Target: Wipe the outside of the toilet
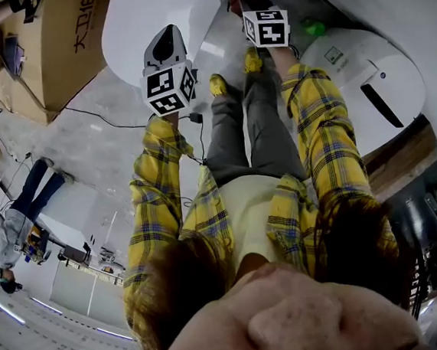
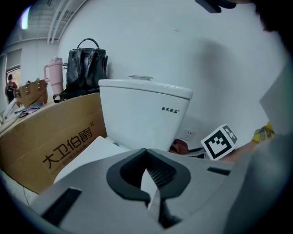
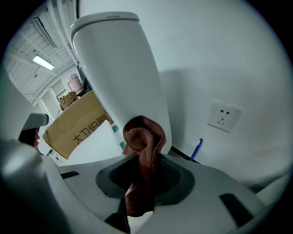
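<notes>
I see my right gripper [image 3: 143, 161] jaws grasping a brown cloth [image 3: 143, 137]; only this view shows a wall socket [image 3: 223, 115] at 3 o'clock. The left gripper [image 2: 146, 156] jaws are clenched, empty.

in the left gripper view the toilet [image 2: 123, 135] shows only its tank [image 2: 142, 109] and a slice of lid [image 2: 87, 155]; the bowl is hidden behind the left gripper [image 2: 146, 157]. the print [image 2: 168, 109] on the tank is too small to read. in the right gripper view the brown cloth [image 3: 142, 151] covers the tank's lower edge, and the tank hides part of the cardboard box [image 3: 75, 130].
</notes>
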`<state>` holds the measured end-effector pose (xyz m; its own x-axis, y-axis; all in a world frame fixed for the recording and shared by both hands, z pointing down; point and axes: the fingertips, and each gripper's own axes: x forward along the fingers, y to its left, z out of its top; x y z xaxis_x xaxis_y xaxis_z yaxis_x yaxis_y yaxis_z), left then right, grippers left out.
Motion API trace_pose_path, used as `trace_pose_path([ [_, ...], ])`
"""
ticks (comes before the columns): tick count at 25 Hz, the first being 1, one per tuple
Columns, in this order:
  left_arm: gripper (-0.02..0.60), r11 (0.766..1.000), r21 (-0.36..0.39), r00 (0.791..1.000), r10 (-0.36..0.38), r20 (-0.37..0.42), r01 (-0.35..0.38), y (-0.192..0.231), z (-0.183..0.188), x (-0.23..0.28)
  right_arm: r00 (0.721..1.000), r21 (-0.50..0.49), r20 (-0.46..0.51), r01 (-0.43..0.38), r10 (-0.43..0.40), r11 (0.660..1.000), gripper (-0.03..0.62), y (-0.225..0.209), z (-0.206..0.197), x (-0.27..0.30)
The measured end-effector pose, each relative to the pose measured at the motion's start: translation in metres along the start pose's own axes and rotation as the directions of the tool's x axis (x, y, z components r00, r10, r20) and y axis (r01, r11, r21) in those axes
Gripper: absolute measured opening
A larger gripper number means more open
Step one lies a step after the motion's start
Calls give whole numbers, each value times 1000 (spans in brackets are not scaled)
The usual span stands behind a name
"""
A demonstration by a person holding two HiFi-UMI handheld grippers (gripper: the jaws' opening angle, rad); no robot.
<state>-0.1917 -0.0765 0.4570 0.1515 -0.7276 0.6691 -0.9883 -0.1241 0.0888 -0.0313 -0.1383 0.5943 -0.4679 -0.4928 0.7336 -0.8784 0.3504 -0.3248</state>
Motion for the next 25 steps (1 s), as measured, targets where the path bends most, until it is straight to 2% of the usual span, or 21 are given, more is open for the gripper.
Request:
trace_pose_path([
  [9, 2, 1000, 7, 1000, -9, -18, 9, -3, -7, 4, 998, -10, -56, -26, 25, 1000, 123, 6, -23, 4],
  [13, 3, 1000, 14, 1000, -16, -18, 16, -6, -8, 2, 999, -20, -45, -28, 27, 999, 123, 4, -26, -7],
  [19, 3, 1000, 24, 1000, -19, 4, 19, -7, 2, -3, 995, -21, 100, -4, 7, 1000, 123, -6, 2, -54],
  [25, 3, 999, 35, 999, -38, 32, 37, -19, 16, -4, 967, -50, 256, 10, 4, 999, 123, -8, 44, -100],
])
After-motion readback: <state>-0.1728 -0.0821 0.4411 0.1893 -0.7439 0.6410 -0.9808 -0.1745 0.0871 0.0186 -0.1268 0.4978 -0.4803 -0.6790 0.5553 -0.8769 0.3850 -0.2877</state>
